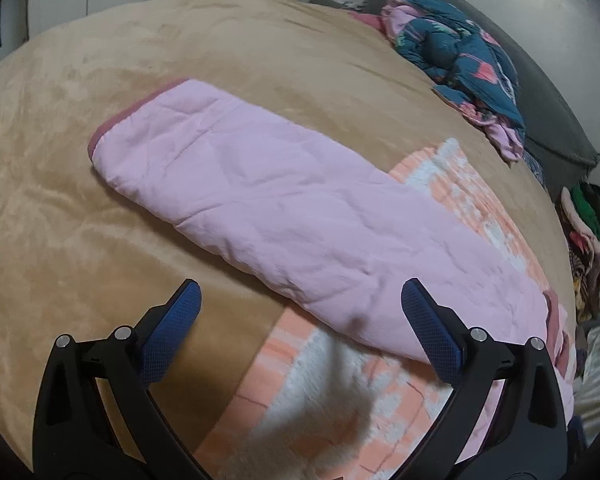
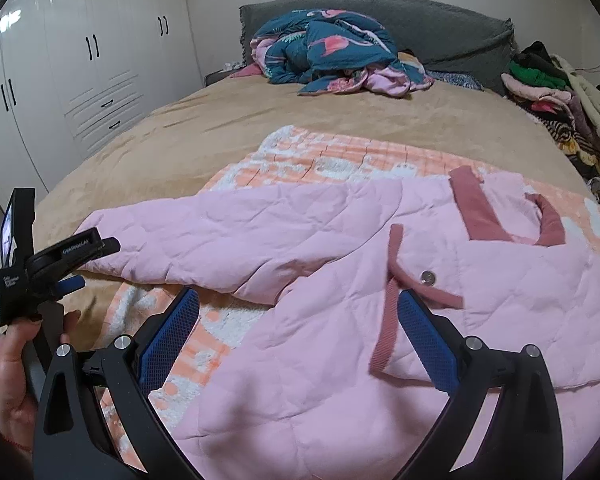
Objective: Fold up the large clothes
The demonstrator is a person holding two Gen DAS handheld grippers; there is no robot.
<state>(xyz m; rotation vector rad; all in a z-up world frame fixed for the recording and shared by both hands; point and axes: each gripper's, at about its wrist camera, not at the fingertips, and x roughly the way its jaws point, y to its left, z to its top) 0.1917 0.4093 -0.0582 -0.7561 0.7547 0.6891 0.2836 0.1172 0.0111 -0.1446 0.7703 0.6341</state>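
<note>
Pink quilted cloth, a padded jacket (image 2: 380,280) with darker pink trim, lies spread on the bed (image 2: 204,128) over a peach-and-white blanket (image 2: 332,152); its body sits directly ahead of the right hand-held gripper (image 2: 298,338), and one sleeve (image 1: 260,200) stretches away ahead of the left hand-held gripper (image 1: 300,330) onto the tan bedcover. Both tools are released, fingers spread wide and grasping nothing; the left one appears in the right view, held in a hand (image 2: 16,372) off to that gripper's left.

Judging by its creases and puff, the jacket should be soft, light and bulky; it will likely sag and spring back, so folds may need pressing flat. The ribbed trim (image 2: 388,312) and the sleeve cuff (image 1: 112,128) look like the firmest places to pinch; the smooth shell may slip. A metal snap (image 2: 428,278) sits just beyond the right gripper's right finger.

Farther ahead, a crumpled teal flamingo-print quilt (image 2: 332,52) rests by the grey headboard (image 2: 440,28); a heap of clothes (image 2: 556,92) sits far right; white wardrobes (image 2: 80,60) stand to the left. Nothing blocks the jacket, though the loose blanket beneath could be caught up with it.
</note>
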